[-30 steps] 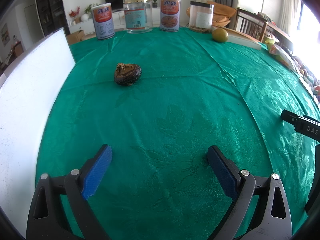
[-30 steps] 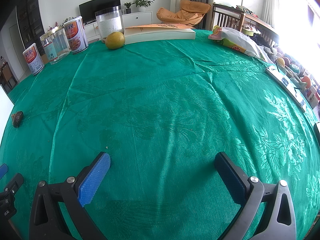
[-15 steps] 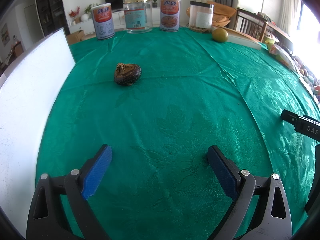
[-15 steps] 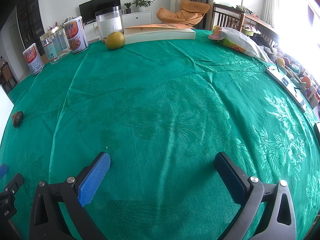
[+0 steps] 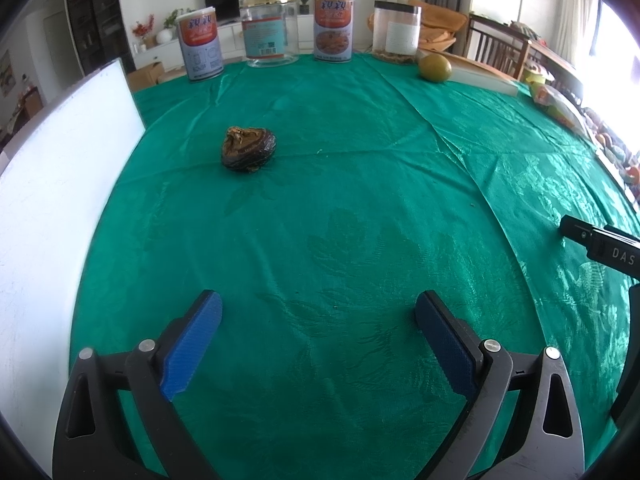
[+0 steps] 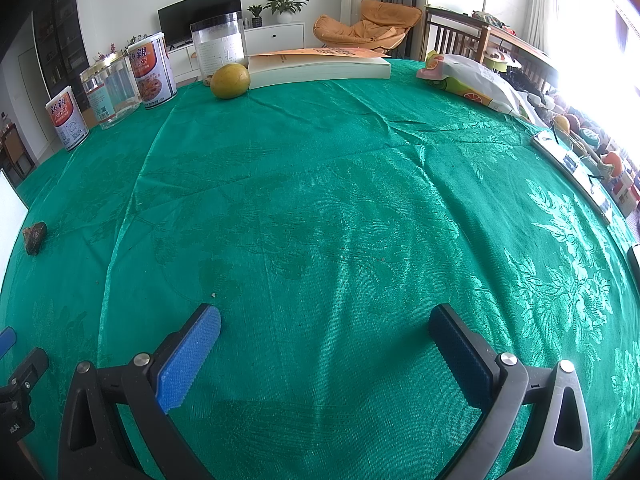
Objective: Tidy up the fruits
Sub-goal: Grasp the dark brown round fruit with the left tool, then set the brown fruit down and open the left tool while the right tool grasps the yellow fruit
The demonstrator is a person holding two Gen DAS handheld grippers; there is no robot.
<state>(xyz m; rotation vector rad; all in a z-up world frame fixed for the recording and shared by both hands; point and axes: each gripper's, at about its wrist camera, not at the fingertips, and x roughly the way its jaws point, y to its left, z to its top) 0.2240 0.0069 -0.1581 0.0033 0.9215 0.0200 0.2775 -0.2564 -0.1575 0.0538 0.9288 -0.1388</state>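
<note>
A dark brown shrivelled fruit [image 5: 249, 149] lies on the green tablecloth, well ahead of my left gripper [image 5: 318, 312] and slightly to its left. It also shows small at the far left, the brown fruit [image 6: 35, 237]. A yellow-green round fruit [image 6: 230, 81] rests at the back of the table against a thick book [image 6: 320, 67]; the same round fruit [image 5: 434, 67] appears far right in the left wrist view. Both my left gripper and my right gripper [image 6: 325, 324] hover low over the cloth, open, with nothing between the blue pads.
A white board [image 5: 52, 208] stands along the left edge. Two printed cans [image 5: 200, 49] [image 5: 333, 27] and two clear jars [image 5: 271, 31] [image 5: 396, 32] line the back. A snack bag [image 6: 476, 85] and small items sit at the right edge. Green cloth [image 6: 340, 208] spreads between.
</note>
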